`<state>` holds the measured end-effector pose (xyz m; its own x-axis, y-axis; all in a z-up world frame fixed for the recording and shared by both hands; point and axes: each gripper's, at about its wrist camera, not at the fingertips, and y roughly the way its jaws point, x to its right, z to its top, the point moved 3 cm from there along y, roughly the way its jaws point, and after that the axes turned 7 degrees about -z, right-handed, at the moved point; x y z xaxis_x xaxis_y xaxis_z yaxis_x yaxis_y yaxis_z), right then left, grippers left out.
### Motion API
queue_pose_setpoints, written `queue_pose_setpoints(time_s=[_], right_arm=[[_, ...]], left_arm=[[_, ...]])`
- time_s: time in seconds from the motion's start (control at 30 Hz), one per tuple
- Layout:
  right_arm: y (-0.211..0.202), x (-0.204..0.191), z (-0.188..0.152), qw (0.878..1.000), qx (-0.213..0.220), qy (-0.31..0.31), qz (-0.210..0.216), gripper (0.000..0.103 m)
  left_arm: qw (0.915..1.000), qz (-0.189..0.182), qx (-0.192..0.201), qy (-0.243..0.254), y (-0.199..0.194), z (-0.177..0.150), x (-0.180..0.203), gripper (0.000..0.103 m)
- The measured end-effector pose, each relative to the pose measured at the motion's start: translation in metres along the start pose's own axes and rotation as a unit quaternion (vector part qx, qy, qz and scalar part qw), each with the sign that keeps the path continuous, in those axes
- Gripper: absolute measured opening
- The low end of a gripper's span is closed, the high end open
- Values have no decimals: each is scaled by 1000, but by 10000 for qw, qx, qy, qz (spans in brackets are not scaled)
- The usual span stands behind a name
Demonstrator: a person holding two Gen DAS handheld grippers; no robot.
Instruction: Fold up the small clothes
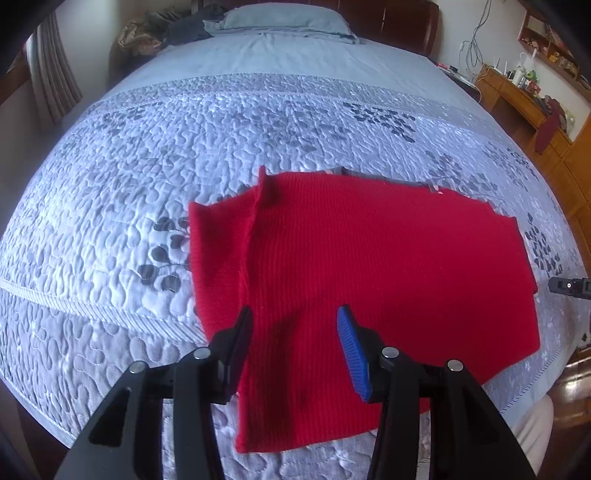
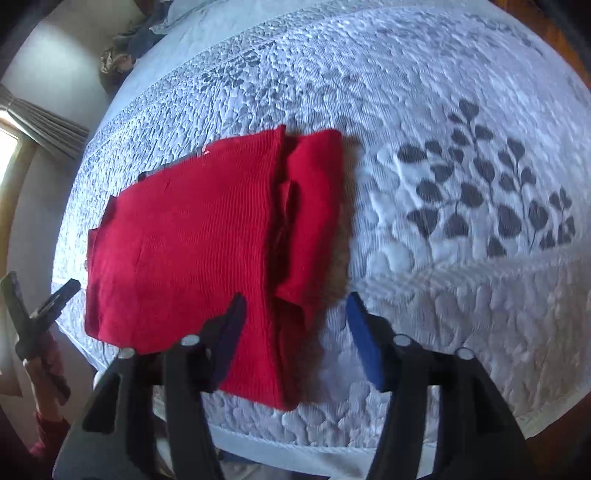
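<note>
A red knitted garment (image 1: 369, 266) lies flat on the quilted bedspread (image 1: 184, 147), partly folded, with a folded-over strip along one side. My left gripper (image 1: 295, 343) hovers above its near edge, jaws apart with nothing between them. In the right wrist view the same red garment (image 2: 192, 236) lies left of centre, its folded sleeve strip on the right side. My right gripper (image 2: 295, 332) hangs over the garment's near right corner, jaws wide apart and empty. The left gripper (image 2: 40, 310) shows at the far left edge there, held by a hand in a red sleeve.
The bed's pale blue quilt with grey leaf print (image 2: 487, 199) spreads around the garment. A pillow (image 1: 284, 18) and a dark heap of clothes (image 1: 177, 29) lie at the headboard. A wooden desk with clutter (image 1: 517, 96) stands to the right. Curtains (image 2: 44, 125) hang at the left.
</note>
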<state>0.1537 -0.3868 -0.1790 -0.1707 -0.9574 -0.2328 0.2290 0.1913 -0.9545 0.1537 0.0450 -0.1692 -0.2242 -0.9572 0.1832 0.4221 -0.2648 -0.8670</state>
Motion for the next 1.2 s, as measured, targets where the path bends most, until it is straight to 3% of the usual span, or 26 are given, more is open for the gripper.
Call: queue_pose_setpoints(time_s=[0.17, 0.33, 0.57, 0.8, 0.9, 0.93, 1.07, 1.2], right_arm=[[17, -4, -1, 9998, -144, 70, 116, 75], [42, 3, 2, 9979, -355, 385, 383, 75], [43, 9, 5, 9955, -376, 555, 665, 75], [47, 3, 12, 9972, -383, 440, 478, 72], [48, -10, 13, 9991, -279, 158, 285, 60], [50, -16, 12, 9992, -271, 18, 286, 51], [59, -27, 14, 9995, -235, -221, -46, 55], [62, -26, 16, 9997, -197, -133, -58, 56]], left_arm=[[9998, -96, -67, 132, 13, 0, 27, 51], [9994, -238, -202, 140, 35, 1, 44, 51], [9987, -208, -456, 103, 62, 3, 41, 51], [9983, -238, -540, 39, 73, 1, 32, 54], [9987, -186, -481, 61, 75, -1, 33, 57], [9988, -165, -449, 76, 75, -2, 34, 58], [9994, -112, -305, 97, 76, -4, 35, 59], [9997, -105, -220, 70, 76, -4, 35, 60]])
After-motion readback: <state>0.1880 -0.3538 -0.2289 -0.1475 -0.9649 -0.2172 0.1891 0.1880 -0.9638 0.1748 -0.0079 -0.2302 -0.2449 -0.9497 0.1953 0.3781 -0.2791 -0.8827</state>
